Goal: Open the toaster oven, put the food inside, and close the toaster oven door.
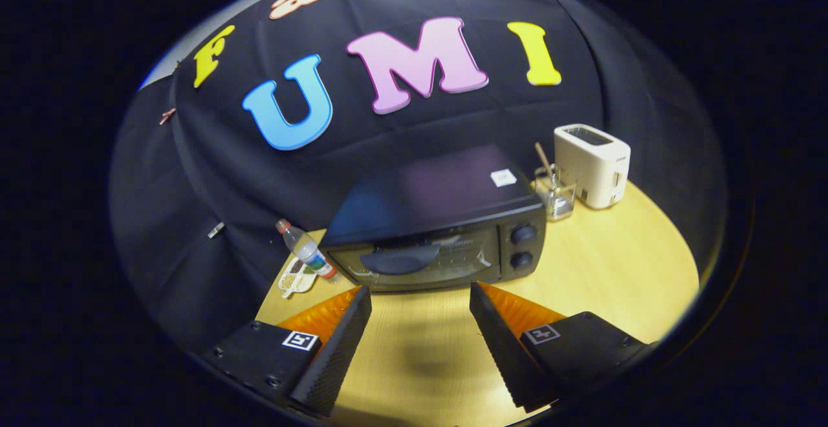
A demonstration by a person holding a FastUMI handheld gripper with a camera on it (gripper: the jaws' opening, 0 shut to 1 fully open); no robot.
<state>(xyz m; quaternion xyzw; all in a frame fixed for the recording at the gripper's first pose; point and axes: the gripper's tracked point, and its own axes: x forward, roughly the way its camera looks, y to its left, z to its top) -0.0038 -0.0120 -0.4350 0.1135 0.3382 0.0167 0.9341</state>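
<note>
A black toaster oven (440,220) stands on the wooden table (614,272) just beyond my fingers, its glass door shut and its handle (399,259) facing me. Two round knobs (522,246) sit on its right front. My gripper (420,301) hovers above the table in front of the door, open, with nothing between its fingers. A small white plate of food (297,279) lies on the table to the left of the oven.
A plastic water bottle (307,250) stands tilted at the oven's left corner, by the plate. To the oven's right are a glass jar (557,195) with a stick in it and a white pop-up toaster (594,165). The black cloth wall closes in behind.
</note>
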